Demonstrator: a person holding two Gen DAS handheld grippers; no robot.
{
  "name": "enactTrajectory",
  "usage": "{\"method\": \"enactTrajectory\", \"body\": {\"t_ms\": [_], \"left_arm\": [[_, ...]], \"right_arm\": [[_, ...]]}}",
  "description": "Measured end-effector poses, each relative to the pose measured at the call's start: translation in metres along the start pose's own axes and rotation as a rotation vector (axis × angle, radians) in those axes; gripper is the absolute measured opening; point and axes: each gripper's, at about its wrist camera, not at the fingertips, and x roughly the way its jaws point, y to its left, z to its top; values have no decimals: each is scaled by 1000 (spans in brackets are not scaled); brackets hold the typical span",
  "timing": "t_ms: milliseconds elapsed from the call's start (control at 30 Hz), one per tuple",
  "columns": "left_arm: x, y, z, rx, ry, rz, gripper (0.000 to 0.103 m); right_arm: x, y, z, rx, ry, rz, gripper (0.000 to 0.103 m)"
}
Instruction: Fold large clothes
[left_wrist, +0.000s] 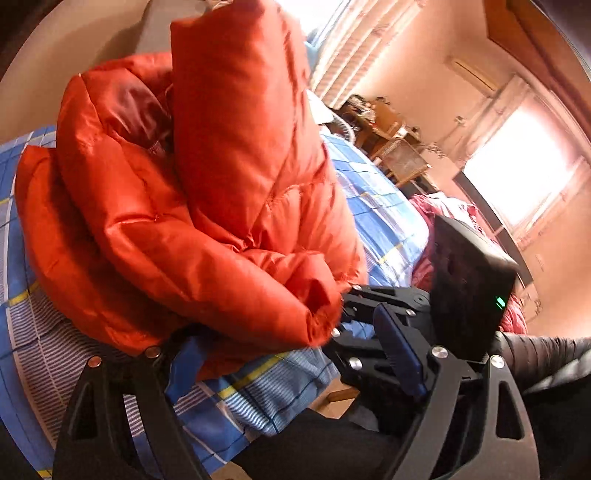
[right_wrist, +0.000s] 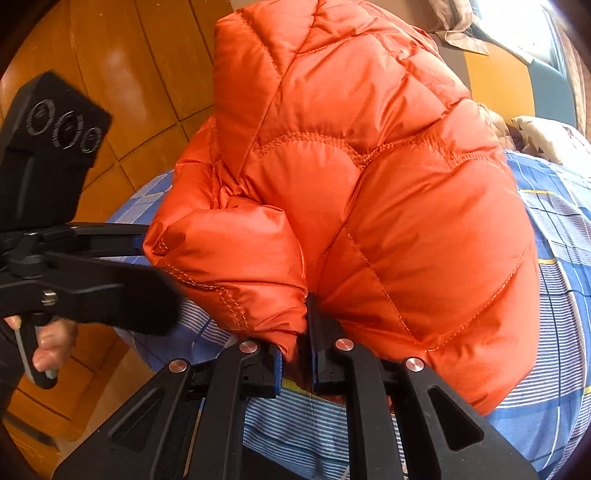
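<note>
Puffy, slick orange down jacket (right_wrist: 369, 192) on bed (right_wrist: 554, 229): light, springy. Right tongs (right_wrist: 295, 363) clamped on hem at six o'clock; left tongs (left_wrist: 295, 362) apart, empty. Best gripped along stitched seams.

Both grippers are black plastic, left gripper (left_wrist: 291, 365) and right gripper (right_wrist: 297, 363); silver screws, blue pads (left_wrist: 399, 350). Green light on the right one's housing; person's in a dark shiny sleeve (left_wrist: 535, 354).
</note>
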Motion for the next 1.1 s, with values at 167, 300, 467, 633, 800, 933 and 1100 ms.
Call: {"method": "enactTrajectory", "body": {"t_ms": [167, 300, 467, 633, 800, 933, 1100], "left_arm": [[15, -4, 0, -14, -11, 63, 69], [10, -2, -3, -6, -40, 119, 47], [9, -4, -7, 43, -66, 158, 26], [8, 0, -12, 76, -71, 184, 21], [4, 4, -12, 132, -61, 182, 21], [-2, 11, -11, 130, -54, 175, 21], [-2, 17, -15, 119, -52, 167, 20]], "right_arm": [[-2, 9, -4, -5, -4, -9, 10], [-4, 12, -7, 12, -5, -8, 10], [-12, 12, -4, 25, -6, -9, 12], [-16, 21, -7, 21, 3, -8, 14], [-17, 28, -13, 4, 10, -9, 14], [-11, 32, -13, -18, 14, -21, 14], [-2, 39, -9, -45, 36, -28, 14]]}}
